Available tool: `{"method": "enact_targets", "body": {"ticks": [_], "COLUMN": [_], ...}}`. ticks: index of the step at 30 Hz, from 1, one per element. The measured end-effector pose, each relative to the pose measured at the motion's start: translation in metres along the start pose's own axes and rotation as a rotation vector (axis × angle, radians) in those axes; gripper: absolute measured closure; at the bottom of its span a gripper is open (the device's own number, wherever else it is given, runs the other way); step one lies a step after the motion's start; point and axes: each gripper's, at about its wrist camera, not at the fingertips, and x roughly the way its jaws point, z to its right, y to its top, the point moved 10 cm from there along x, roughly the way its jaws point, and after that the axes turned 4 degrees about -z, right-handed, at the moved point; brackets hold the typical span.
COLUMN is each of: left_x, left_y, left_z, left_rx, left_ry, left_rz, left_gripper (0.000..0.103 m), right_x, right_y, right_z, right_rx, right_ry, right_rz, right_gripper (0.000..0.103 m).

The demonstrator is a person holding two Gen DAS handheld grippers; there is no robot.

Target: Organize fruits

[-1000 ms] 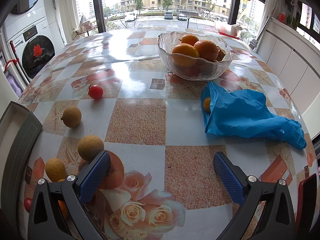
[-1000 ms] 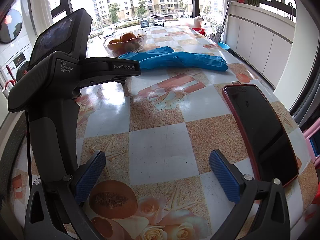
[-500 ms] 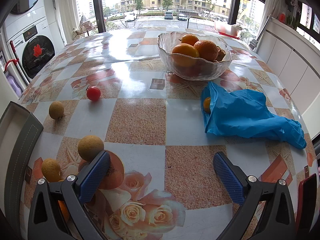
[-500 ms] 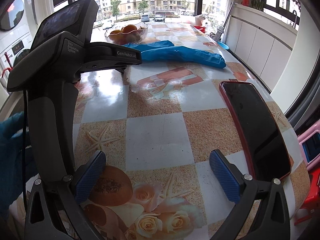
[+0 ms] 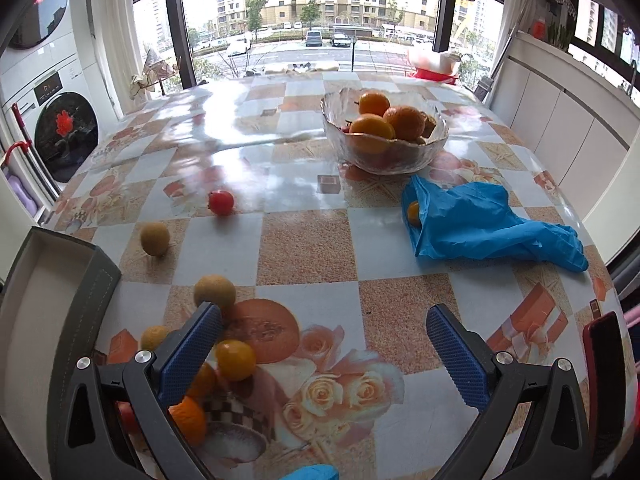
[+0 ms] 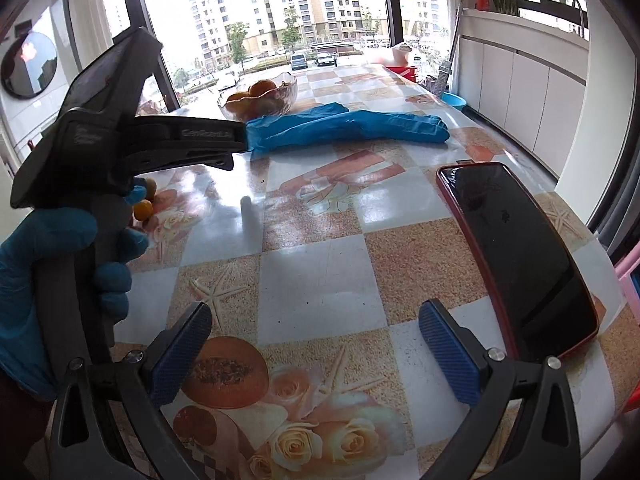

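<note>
A glass bowl (image 5: 434,151) with oranges (image 5: 404,122) stands at the far middle of the table; it also shows in the right wrist view (image 6: 288,96). Loose fruits lie at the near left: a red one (image 5: 221,202), tan ones (image 5: 154,239) (image 5: 215,293), a yellow one (image 5: 236,359) and an orange one (image 5: 188,420). A small orange (image 5: 413,213) peeks from a blue glove (image 5: 488,226). My left gripper (image 5: 324,348) is open and empty, its left finger beside the yellow fruit. My right gripper (image 6: 316,346) is open and empty over bare tablecloth.
A grey open box (image 5: 52,300) sits at the table's left edge. A red-cased phone (image 6: 516,252) lies at the right edge. The left gripper's body, held by a blue-gloved hand (image 6: 48,264), fills the left of the right wrist view. A washing machine (image 5: 60,128) stands beyond the table.
The left gripper has lifted and moved, bringing more fruits into view by its left finger. One tan fruit has rolled. The right gripper has shifted slightly; a gloved hand now grips the left gripper.
</note>
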Motion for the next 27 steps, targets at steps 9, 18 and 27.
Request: {"method": "enact_targets", "body": {"ticks": [9,18,27], "left_x": [-0.052,-0.031,-0.023], "left_y": [-0.094,-0.102,-0.098], "left_z": [-0.087,-0.102,-0.112], "left_rx": [0.098,0.089,0.093], "left_ry": [0.03,0.007,0.007], "left_rz": [0.027,-0.018,-0.043], "left_gripper": [0.0,0.0,0.0], "right_x": [0.009,0.012,0.034], "right_y": [-0.004,-0.009,0.007], "right_z": [-0.007,-0.008,-0.062], "right_rx": [-0.071,-0.113,-0.155], "right_ry": [-0.09,-0.149,-0.008], "right_rz": [-0.037,-0.1,-0.207], "right_gripper": [0.0,0.0,0.0]}}
